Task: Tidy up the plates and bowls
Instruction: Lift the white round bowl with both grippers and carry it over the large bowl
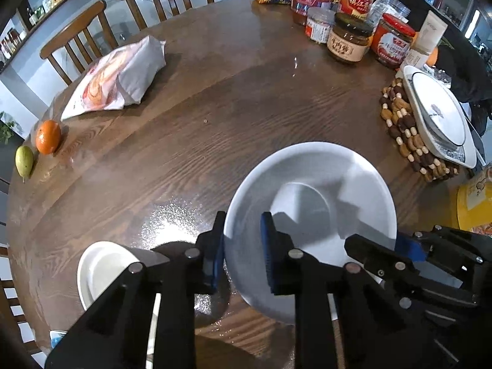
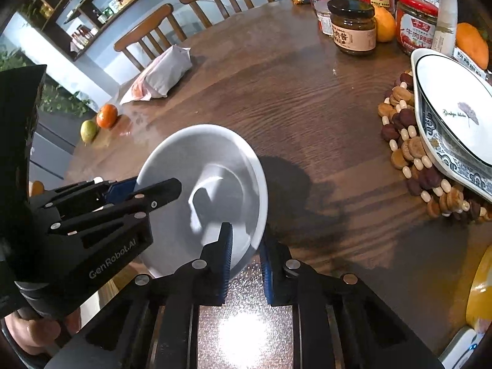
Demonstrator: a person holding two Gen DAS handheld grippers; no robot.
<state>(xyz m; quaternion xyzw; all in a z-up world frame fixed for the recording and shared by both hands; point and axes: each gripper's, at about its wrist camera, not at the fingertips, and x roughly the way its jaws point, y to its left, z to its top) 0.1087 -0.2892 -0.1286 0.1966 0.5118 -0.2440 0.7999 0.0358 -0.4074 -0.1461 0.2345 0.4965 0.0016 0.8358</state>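
The white plate (image 1: 310,227) is up off the bench (image 1: 230,117), tilted, and I have it pinched from both sides: my left tongs (image 1: 243,249) straddle its near-left rim, one pad under and one over, closed on the edge, and my right tongs (image 2: 246,246) bite the rim at its near-right edge the same way. In the left view the right tongs show at the plate's right rim, so the two grips sit roughly across from each other. The plate is round, so there is no long axis to mind; what matters is where it goes. A smaller white dish (image 1: 101,270) sits on the bench just to the lower left, partly hidden behind my left tongs, and that hand is clearly the nearer one. The patterned platter (image 2: 455,117) rests on a beaded trivet (image 2: 409,153) well off to the right, nearer my right hand. I judge the next move depends on which stack I choose, left and close or right and far. Jars, bottles, a bag (image 1: 120,77) and fruit lie further out.
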